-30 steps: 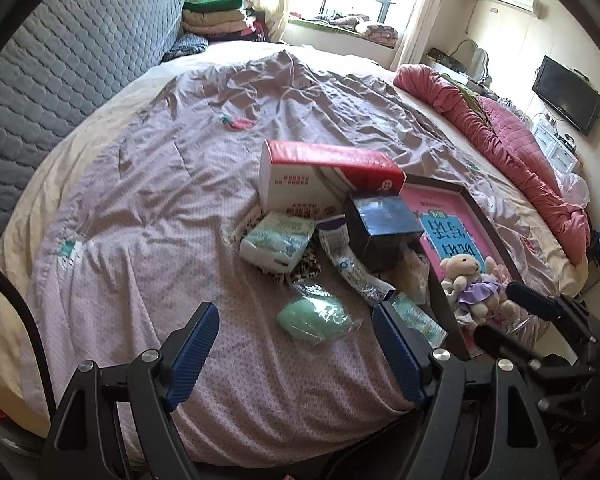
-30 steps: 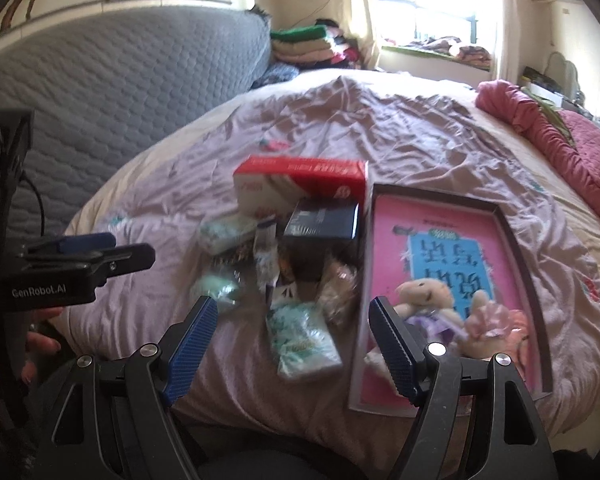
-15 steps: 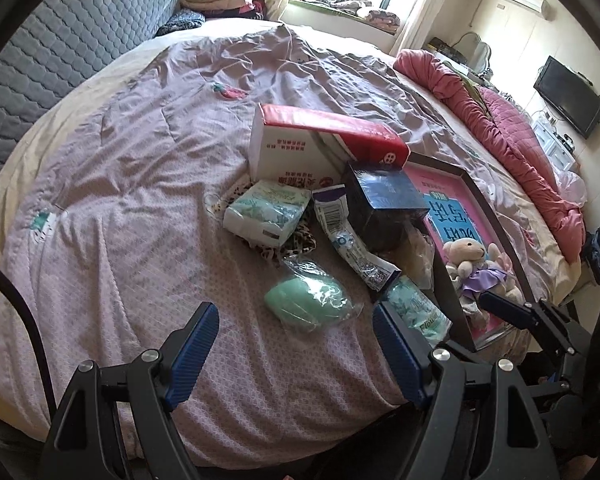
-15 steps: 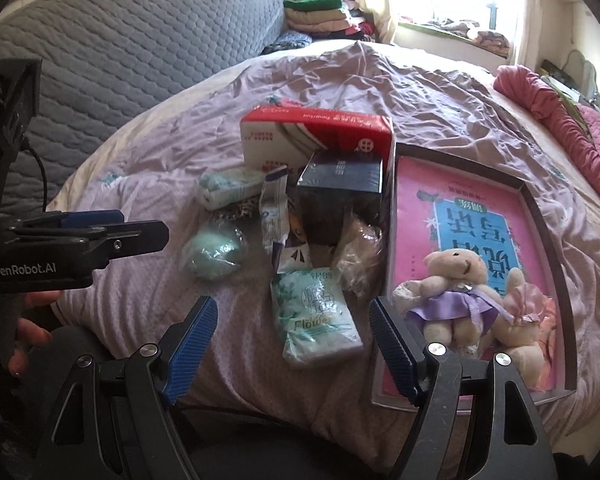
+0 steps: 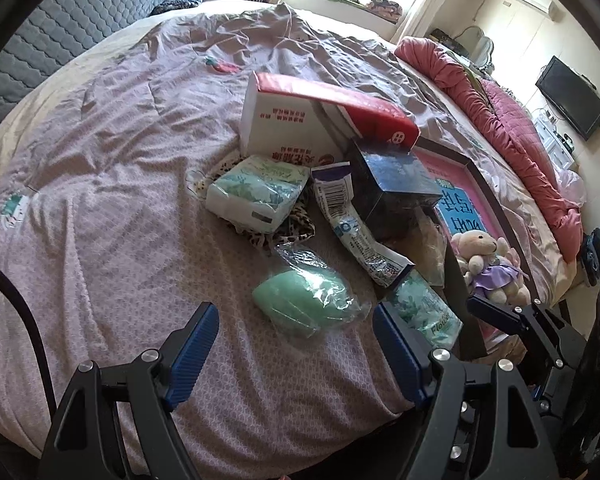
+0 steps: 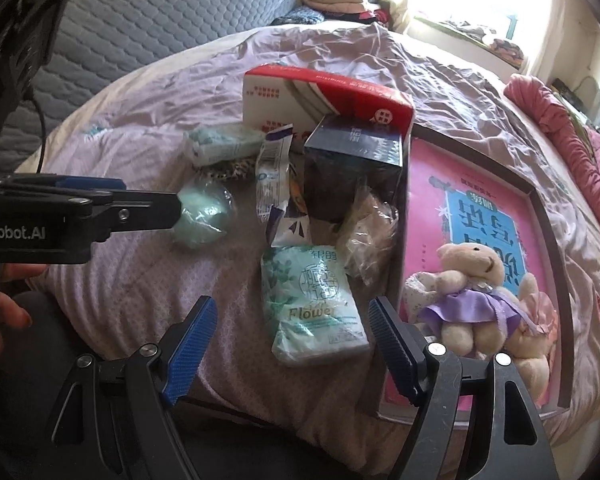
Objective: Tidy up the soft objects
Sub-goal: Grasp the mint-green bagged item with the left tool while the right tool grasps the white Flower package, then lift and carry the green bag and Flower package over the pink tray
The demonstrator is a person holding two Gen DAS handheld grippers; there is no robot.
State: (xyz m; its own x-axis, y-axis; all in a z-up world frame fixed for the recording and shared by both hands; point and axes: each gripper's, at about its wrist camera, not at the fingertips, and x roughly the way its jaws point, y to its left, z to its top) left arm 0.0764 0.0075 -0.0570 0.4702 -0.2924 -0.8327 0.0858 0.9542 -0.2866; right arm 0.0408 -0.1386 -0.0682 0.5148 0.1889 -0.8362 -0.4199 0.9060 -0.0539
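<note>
A green sponge in clear wrap lies on the bed just ahead of my open, empty left gripper; it also shows in the right wrist view. A "Flower" tissue pack lies between the fingers of my open, empty right gripper. A plush bear in a purple dress lies in the pink box lid. A second tissue pack rests on leopard-print cloth.
A red and white carton, a dark blue box and a flat white packet crowd the middle of the bed. A pink quilt runs along the right. A grey padded headboard stands on the left.
Both grippers have moved forward and down toward the pile. The sponge now sits close ahead of the left gripper and the tissue pack between the right fingers.
</note>
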